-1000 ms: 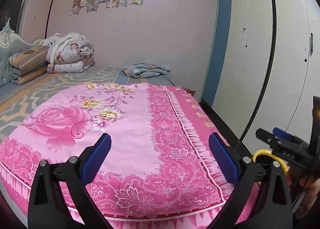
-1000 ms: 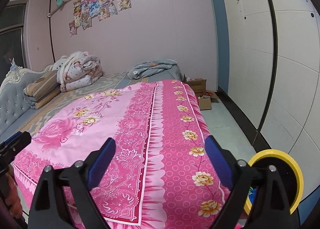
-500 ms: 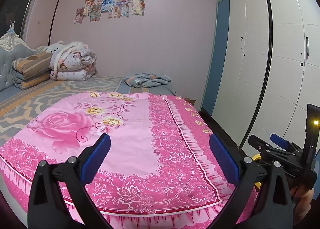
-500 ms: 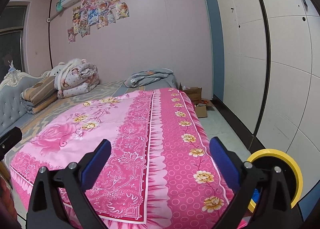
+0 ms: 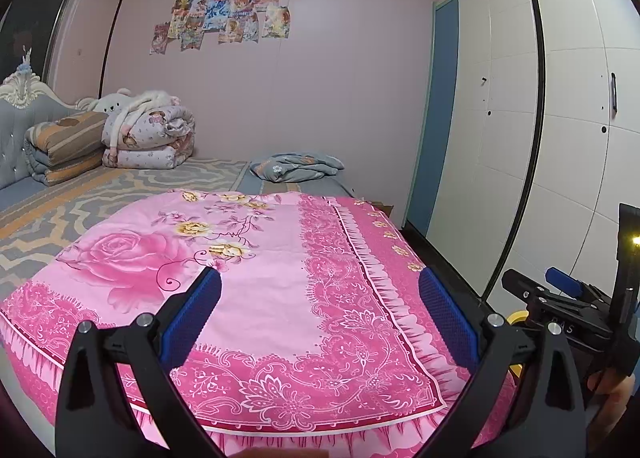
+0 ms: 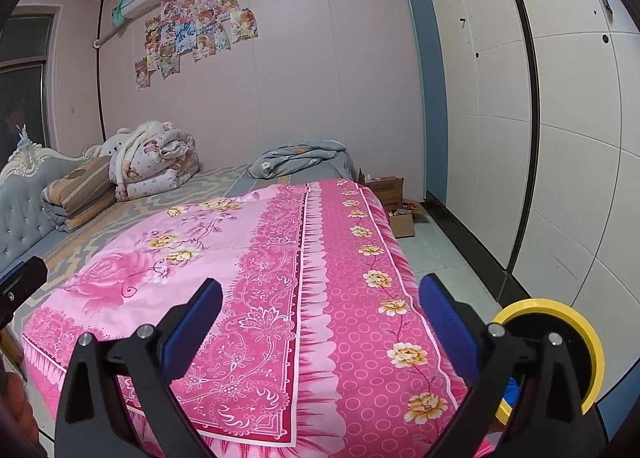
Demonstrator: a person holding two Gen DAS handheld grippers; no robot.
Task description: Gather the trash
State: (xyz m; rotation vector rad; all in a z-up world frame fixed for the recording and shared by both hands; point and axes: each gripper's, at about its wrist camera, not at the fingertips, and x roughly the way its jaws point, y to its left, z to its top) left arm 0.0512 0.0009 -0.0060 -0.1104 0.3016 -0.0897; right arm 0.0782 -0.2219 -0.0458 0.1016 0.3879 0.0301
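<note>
I hold my left gripper (image 5: 320, 322) and right gripper (image 6: 320, 322) above the foot of the pink bedspread (image 5: 256, 298), both with fingers spread wide and empty. The yellow-rimmed trash bin (image 6: 588, 342) stands on the floor just right of my right gripper.

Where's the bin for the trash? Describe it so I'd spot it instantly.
Start at the pink floral bedspread and drop off its right-hand side to the floor by the white wardrobe. The bin stands there: round, with a bright yellow rim around a dark opening.
</note>
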